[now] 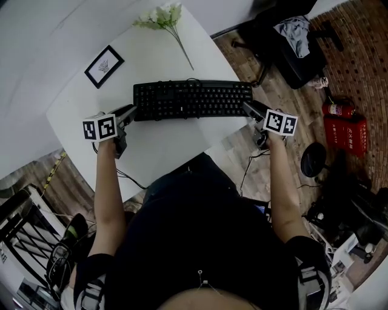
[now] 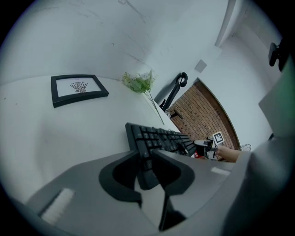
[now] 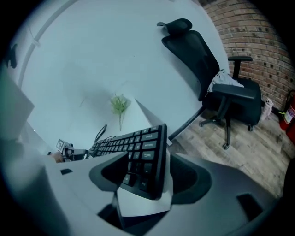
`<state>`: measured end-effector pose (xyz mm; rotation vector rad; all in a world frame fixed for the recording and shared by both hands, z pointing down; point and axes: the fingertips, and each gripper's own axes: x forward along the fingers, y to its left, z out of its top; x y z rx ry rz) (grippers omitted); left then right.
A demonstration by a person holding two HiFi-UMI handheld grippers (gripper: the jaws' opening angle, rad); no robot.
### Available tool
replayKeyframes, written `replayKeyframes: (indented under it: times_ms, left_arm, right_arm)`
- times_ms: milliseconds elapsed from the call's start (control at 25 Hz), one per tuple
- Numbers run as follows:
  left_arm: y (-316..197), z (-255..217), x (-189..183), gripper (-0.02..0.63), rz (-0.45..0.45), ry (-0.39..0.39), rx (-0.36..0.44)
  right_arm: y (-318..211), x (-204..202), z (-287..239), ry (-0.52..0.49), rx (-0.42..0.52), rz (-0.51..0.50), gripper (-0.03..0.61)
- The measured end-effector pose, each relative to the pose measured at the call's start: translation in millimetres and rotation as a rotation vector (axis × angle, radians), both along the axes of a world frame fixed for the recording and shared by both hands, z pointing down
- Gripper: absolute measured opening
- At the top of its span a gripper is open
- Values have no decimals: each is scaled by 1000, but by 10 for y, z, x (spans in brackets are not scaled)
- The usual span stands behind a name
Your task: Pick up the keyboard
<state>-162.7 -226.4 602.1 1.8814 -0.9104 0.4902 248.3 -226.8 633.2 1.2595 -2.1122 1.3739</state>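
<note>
Bracketing the black keyboard (image 1: 193, 100) from both short ends, with it lying flat across the middle of the white counter (image 1: 157, 148), long side toward the person and right end close to the counter's edge. Set beyond it and well apart: a framed picture (image 1: 103, 66) and a flower sprig (image 1: 163, 18). Drawn in narrow on the left gripper (image 2: 143, 159), jaws pressed, by the look of it, against the keyboard's left end. Spread wide on the right gripper (image 3: 148, 159), jaws straddling the right end with clear gaps on both sides, gripping nothing yet. Likely to handle as a light, rigid plastic slab, yet long enough to sag or twist a little if raised by one end only, so best lifted from both ends together and kept level. Smooth on the casing, so probably prone to slipping under a weak pinch. Better to bite on the solid frame edge than on the keys, loose and apt to rock. Left to do, judging from here: closing the right jaws firmly, then raising both ends evenly.
</note>
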Motion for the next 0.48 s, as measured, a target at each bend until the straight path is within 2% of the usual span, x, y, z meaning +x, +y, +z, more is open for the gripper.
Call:
replayKeyframes:
  times_ms: [40,120,200,320,400,480]
  left_arm:
    - [-29,-38,15,45,-24,34,13]
    - [-108,-156,87,35,-84,147,33]
    - [-163,-197,92,89,-116,188,43]
    - [-152,-142,-3,120,-127,166,36]
    - [-89,-49,-37,190,-101,148,10]
    - [-2,64,-12,220,-57,138,-31]
  right_arm:
    - [1,-3,17,-7,-9,1,252]
    - [6,2,33,-14,-18,9,252]
    - [13,15,30,-18,-16,19,252]
    - [20,18,25,-17,-9,23,253]
    - [23,37,11,-5,0,26,253]
    - [25,81,-22,11,16,36,253]
